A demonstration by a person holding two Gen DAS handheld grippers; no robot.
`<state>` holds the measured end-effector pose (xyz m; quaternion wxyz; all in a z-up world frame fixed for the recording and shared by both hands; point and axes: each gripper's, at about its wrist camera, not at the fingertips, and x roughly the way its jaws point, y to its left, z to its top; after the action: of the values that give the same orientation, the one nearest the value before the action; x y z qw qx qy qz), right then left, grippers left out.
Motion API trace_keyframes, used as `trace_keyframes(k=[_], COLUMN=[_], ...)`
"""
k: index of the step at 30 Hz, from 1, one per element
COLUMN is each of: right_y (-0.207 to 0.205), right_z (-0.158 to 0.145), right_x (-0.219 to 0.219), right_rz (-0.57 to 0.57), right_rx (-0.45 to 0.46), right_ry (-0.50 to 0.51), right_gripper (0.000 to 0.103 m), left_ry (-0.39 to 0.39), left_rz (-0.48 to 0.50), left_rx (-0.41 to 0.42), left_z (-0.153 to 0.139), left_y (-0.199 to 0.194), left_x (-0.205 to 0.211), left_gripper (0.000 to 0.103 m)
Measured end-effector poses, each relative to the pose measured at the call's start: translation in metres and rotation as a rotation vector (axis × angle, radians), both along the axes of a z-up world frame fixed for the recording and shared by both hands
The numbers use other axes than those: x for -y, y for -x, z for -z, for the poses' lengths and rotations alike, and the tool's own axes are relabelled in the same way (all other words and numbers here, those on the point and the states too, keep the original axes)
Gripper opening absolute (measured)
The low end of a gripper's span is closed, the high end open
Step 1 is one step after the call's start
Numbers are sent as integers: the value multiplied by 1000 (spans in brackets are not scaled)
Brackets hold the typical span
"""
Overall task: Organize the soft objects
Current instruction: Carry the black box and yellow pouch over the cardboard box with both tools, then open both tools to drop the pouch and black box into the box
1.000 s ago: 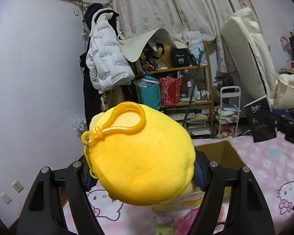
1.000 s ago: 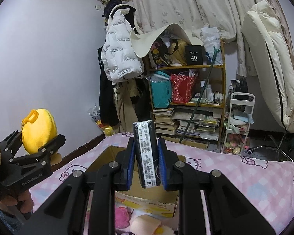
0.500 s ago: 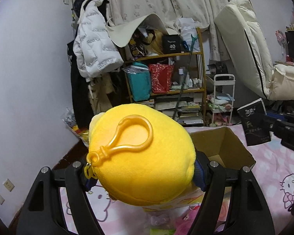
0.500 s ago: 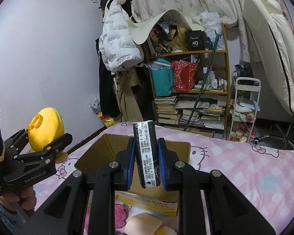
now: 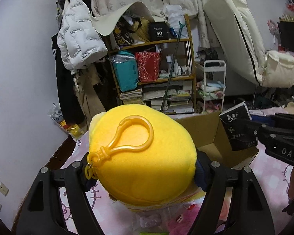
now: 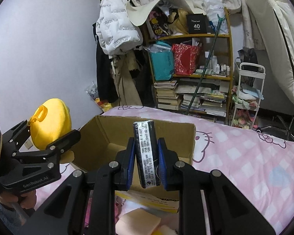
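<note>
A round yellow plush point(image 5: 143, 156) with a plastic clip loop sits between the pads of my left gripper point(image 5: 145, 170). Its jaws are opening, though the pads still touch the plush on both sides. From the right wrist view the plush point(image 6: 53, 125) and left gripper point(image 6: 52, 130) hang just left of an open cardboard box point(image 6: 111, 137). My right gripper point(image 6: 147, 148) is shut on a black tissue pack point(image 6: 146, 156) held upright over the box's near side. The left wrist view shows that pack point(image 5: 238, 127) above the box point(image 5: 205, 129).
The box stands on a bed with a pink cartoon-cat sheet point(image 6: 245, 156). A beige sponge point(image 6: 139, 221) and pink soft toys point(image 5: 178, 221) lie in front of the box. Beyond the bed are a crowded shelf point(image 6: 192, 74), a white cart point(image 6: 249, 98) and hanging coats point(image 6: 115, 31).
Both grippers have come down and closer to the box, which now looks larger under them. The plush and the tissue pack stay between their jaws.
</note>
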<state>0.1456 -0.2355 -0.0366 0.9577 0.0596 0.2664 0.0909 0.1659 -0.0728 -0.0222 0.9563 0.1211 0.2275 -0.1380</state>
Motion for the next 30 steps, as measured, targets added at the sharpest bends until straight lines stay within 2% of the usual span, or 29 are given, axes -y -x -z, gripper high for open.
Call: trace_keyframes(k=[13,15,16,17,19,22,26,30], right_y=[-12,-13,-13,-13,-12,-13,-12,-7], right_z=[18,19,20,20,20,19,22,19], right_x=[2,2,1,2,3,3,3,2], right_rz=[2,1,1,1,2,11,12,13], right_rx=[-75,-83,-86,-85,-78,-84,-96,-89], right_ry=[8,11,12,10,0,7,1,-1], right_gripper=[24,25,30,40,52,61,68,77], left_ry=[16,14,14,15,11,7,20,22], left_rz=[10,1,0,0,-6,-19,-26,-23], left_rx=[-100,-103,-102,-100,-96,-98,-74,-60], left_z=[17,17,17,17,16,15,9,3], left_y=[-15,-16,-16,-16,-15,-15,-10,-4], left_x=[-1,-2,-3,-3,-4,-5,-8,-9], left_gripper=[85,92,94,96,96,96,101,102])
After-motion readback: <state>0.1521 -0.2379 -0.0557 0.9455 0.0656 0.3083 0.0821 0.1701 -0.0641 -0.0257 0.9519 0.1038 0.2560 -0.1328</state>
